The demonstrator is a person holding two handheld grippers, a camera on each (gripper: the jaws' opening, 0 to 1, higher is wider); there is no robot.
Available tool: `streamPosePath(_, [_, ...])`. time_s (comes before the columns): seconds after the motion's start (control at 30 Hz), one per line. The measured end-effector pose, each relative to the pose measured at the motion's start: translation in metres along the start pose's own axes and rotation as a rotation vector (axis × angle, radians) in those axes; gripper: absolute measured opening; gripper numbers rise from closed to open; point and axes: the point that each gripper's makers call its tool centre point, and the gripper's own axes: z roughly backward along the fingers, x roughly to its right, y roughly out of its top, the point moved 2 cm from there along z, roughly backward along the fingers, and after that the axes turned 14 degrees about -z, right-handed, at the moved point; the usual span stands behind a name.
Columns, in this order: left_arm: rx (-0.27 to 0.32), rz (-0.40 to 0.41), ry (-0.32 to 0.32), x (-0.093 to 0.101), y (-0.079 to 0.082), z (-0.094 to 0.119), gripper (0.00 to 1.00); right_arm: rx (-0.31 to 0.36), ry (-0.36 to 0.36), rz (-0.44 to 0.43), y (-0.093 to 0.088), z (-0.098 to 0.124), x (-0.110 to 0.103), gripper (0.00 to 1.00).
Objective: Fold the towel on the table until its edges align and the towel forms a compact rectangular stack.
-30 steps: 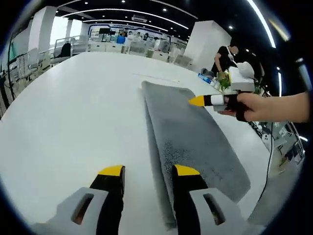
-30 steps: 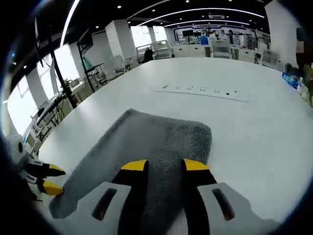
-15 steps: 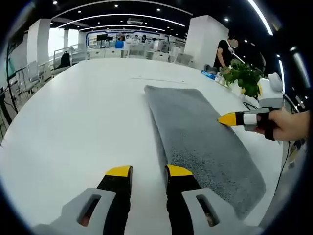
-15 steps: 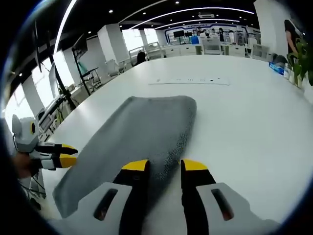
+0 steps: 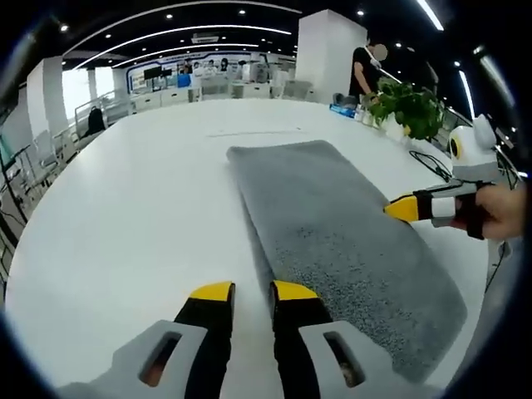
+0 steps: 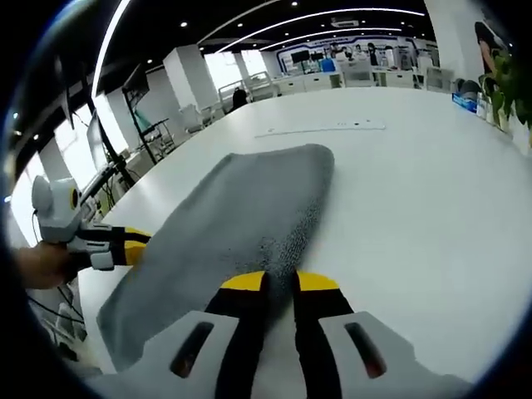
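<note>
The towel [image 5: 337, 233] lay flat on the white bench [image 5: 125, 199], folded into a long strip. In the left gripper view it ran from 12 o'clock down to 4 o'clock; in the right gripper view it stretched from 12 o'clock to 8 o'clock.

The left gripper [image 5: 243, 293] had its 2 fingers nearly pressed together, a thin gap between the yellow tips, right at the towel's near long edge; whether they pinched cloth could not be told. The right gripper [image 6: 279, 283] looked the same, its tips almost shut at the opposite long edge, with a grip equally uncertain.

Judged from this, the step in hand was taking hold of the long edges for another fold. To do it well, each pair of fingers should probably catch every layer at the edge, not just the top one, and both ends should lift together so the strip stays square.

The towel was grey terry, with a nubby, matte pile, soft rounded corners and a thicker folded edge. The bench was smooth, glossy and hard, so the cloth may slide when pulled.
</note>
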Motion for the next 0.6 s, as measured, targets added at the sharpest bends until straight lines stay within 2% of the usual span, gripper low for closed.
streamPosePath(0.1, [0.003,-0.001,-0.008,0.002,0.002,-0.002,0.16,0.004,0.013,-0.018,-0.001,0.001,0.002,0.09])
streamPosePath(0.3, [0.007,-0.018,-0.035,0.013,0.006,-0.007,0.08,-0.001,0.022,0.038,0.000,0.002,0.004,0.07])
streamPosePath(0.33, [-0.007,-0.099,-0.028,0.013,0.007,-0.007,0.08,0.000,0.021,0.036,0.000,0.004,0.005,0.07])
streamPosePath(0.4, [-0.015,-0.156,-0.041,0.020,0.010,-0.008,0.08,0.003,0.019,0.032,-0.001,0.007,0.009,0.07])
streamPosePath(0.6, [-0.005,-0.180,-0.086,0.039,0.016,-0.013,0.07,0.010,-0.008,0.031,0.000,0.021,0.025,0.07])
